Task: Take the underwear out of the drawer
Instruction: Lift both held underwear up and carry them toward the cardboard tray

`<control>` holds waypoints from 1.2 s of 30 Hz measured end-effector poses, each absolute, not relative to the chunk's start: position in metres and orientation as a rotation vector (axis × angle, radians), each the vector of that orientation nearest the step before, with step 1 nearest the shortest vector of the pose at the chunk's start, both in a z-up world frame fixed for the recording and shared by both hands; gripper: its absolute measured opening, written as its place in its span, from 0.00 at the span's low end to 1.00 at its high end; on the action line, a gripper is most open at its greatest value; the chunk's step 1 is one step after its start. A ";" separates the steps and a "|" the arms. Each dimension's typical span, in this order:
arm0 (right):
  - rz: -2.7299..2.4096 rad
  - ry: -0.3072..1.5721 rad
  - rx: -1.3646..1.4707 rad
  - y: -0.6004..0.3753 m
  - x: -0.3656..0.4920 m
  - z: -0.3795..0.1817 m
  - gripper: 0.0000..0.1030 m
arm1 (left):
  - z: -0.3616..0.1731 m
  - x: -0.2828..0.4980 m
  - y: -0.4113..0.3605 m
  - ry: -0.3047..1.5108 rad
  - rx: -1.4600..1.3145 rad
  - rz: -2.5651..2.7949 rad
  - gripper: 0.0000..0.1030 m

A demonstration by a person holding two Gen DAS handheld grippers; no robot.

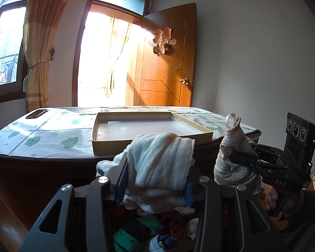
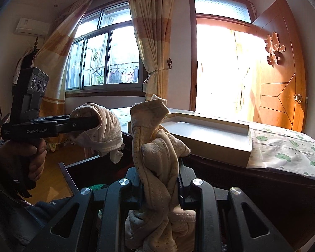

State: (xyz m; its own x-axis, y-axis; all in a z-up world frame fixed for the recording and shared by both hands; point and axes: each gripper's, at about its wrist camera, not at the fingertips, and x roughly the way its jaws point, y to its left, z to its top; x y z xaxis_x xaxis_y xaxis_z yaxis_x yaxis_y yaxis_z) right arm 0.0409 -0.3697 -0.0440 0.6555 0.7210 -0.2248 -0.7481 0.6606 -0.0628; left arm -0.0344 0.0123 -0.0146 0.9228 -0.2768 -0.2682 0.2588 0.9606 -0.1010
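Left wrist view: left gripper (image 1: 155,180) clamped on white underwear (image 1: 159,159), lifted above open drawer (image 1: 140,229) full of mixed clothes. Right gripper (image 2: 159,180) pinching beige dotted underwear (image 2: 157,147), narrow jaws, garment bunched upright, raised in front of counter front edge. Shallow cardboard box (image 1: 151,130) sits near counter front edge, phone (image 1: 36,113) at far left corner. Judgement: both pieces out of drawer; lift until hanging tails clear counter edge, carry over box or cloth, keep grips firm, avoid snagging drawer front.
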 end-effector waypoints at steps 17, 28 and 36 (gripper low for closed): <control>0.834 0.163 -0.118 -0.374 0.040 -0.032 0.25 | -0.009 -0.039 0.012 0.250 -0.056 -0.279 0.41; 0.841 0.167 -0.086 -0.377 0.045 -0.025 0.25 | -0.001 -0.038 0.007 0.237 -0.039 -0.289 0.41; 0.845 0.181 -0.072 -0.378 0.053 -0.020 0.25 | 0.007 -0.026 0.007 0.259 -0.057 -0.321 0.41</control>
State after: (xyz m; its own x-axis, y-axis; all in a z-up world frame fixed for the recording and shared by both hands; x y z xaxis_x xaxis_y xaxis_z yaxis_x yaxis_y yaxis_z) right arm 0.0526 -0.3781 -0.0202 0.6493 0.7369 -0.1879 -0.7491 0.6624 0.0091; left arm -0.0263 0.0071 0.0071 0.9162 -0.3186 -0.2429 0.3041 0.9478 -0.0964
